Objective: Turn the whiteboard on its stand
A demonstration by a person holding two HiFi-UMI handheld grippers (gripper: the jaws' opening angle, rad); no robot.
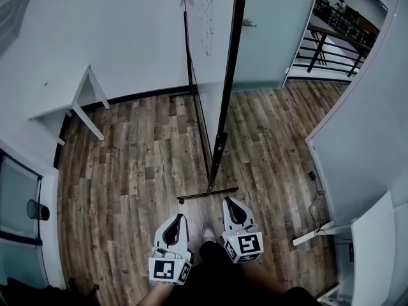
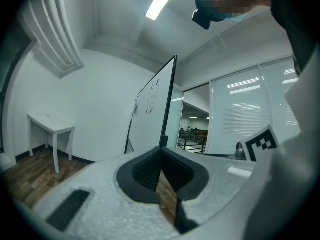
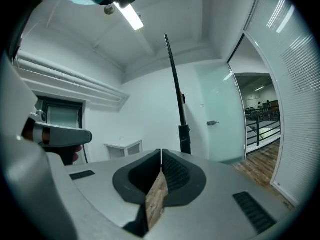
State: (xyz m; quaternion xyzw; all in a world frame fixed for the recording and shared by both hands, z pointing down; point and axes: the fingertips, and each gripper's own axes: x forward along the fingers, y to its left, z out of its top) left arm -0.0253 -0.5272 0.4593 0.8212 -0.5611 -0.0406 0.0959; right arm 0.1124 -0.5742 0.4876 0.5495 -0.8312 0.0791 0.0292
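Head view: a wood-plank floor [image 1: 127, 171] runs between white walls. The whiteboard [image 1: 207, 18] stands edge-on on its black stand [image 1: 220, 145], whose foot lies just ahead of the left gripper [image 1: 180, 218] and the right gripper [image 1: 229, 201]. 1 white table [image 1: 64, 94] sits by the left wall.

Left gripper view: the jaws are closed on nothing, and the board rises ahead, with a railing [image 2: 192, 139] beyond it.

Right gripper view: the jaws meet, empty, facing the stand's post beside a frosted door [image 3: 220, 114].
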